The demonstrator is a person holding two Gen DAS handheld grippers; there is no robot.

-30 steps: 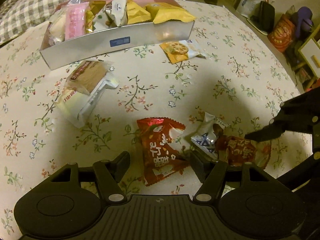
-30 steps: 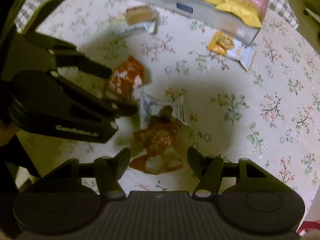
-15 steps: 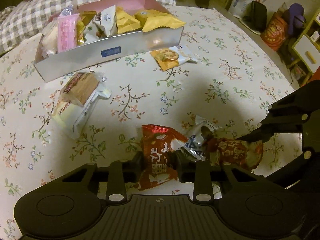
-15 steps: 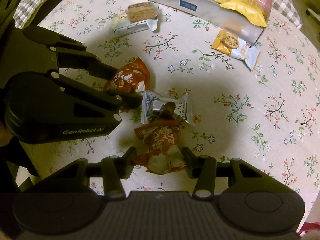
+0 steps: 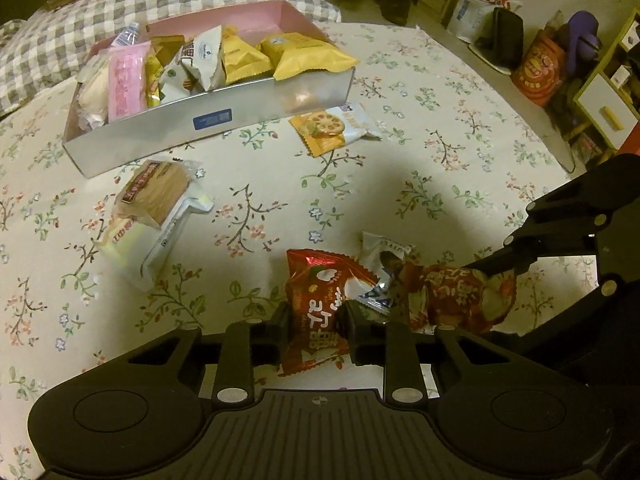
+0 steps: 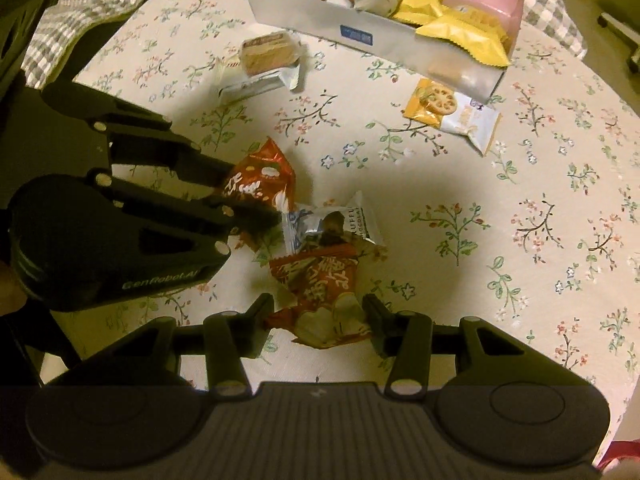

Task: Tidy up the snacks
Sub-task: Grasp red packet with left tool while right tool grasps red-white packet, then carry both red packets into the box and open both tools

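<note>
Two red snack packets lie near the table's front edge with a silver chocolate wrapper point(image 6: 328, 224) between them, touching both. The left gripper point(image 5: 314, 320) pinches one red packet point(image 5: 320, 300); the right gripper point(image 6: 316, 316) brackets the other red packet point(image 6: 320, 292), possibly not clamped. Lifting could drag the wrapper, or a crinkly packet might slip before reaching the box point(image 5: 208, 128).

The left claw point(image 5: 312, 320) and the right claw point(image 6: 316, 312) were matt black plastic with ribbed housings. The red snack packets point(image 5: 320, 304) point(image 6: 320, 292) were crinkled glossy foil. The box point(image 5: 208, 128) looked like smooth silvery card, pink inside. The bench point(image 5: 400, 184) wore a matt floral cloth; the pillow point(image 5: 120, 4) was checked fabric.
</note>
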